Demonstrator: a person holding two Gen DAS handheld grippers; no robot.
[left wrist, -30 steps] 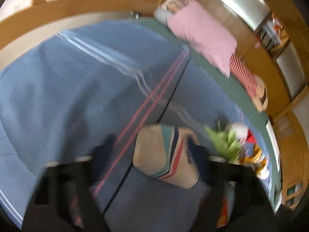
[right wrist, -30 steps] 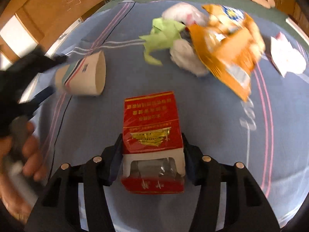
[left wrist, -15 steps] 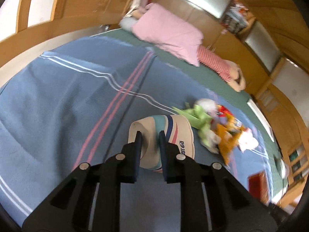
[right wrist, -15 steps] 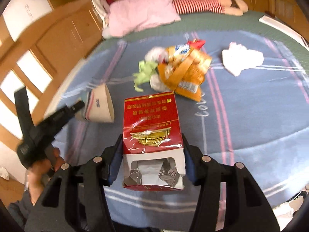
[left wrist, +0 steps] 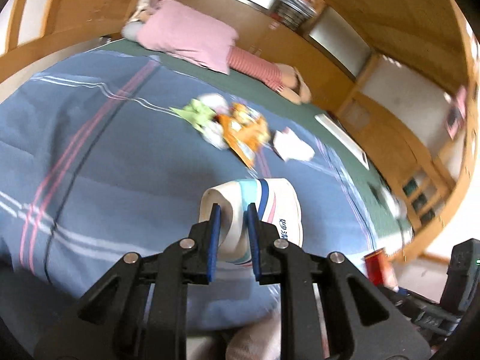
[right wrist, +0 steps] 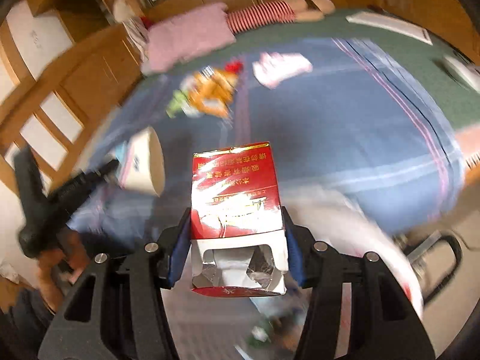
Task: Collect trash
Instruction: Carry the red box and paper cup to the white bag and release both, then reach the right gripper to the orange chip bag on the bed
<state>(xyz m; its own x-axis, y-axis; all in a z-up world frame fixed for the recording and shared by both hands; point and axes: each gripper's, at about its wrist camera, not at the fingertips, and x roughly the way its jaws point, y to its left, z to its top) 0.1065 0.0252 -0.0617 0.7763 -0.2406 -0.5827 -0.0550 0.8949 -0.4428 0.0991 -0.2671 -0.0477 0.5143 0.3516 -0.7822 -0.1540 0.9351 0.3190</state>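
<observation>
My left gripper (left wrist: pixel 232 210) is shut on the rim of a striped paper cup (left wrist: pixel 270 207) and holds it above the blue bedspread (left wrist: pixel 105 165). The cup also shows in the right wrist view (right wrist: pixel 144 165), pinched by the left gripper. My right gripper (right wrist: pixel 237 219) is shut on an open red cigarette pack (right wrist: pixel 237 186), lifted off the bed. More trash lies on the bed: an orange snack bag (left wrist: pixel 246 132), a green wrapper (left wrist: pixel 195 112), crumpled white paper (left wrist: pixel 292 147).
A pink pillow (left wrist: pixel 186 39) and a striped cushion (left wrist: pixel 255 66) lie at the head of the bed. Wooden cabinets (left wrist: pixel 390 114) line the room. A white bin rim (right wrist: pixel 375 240) blurs below the bed's edge at lower right.
My left gripper closed on the cup's rim and lifted it. Both grippers pulled back from the bed toward its edge, each carrying its item; the views are motion-blurred.
</observation>
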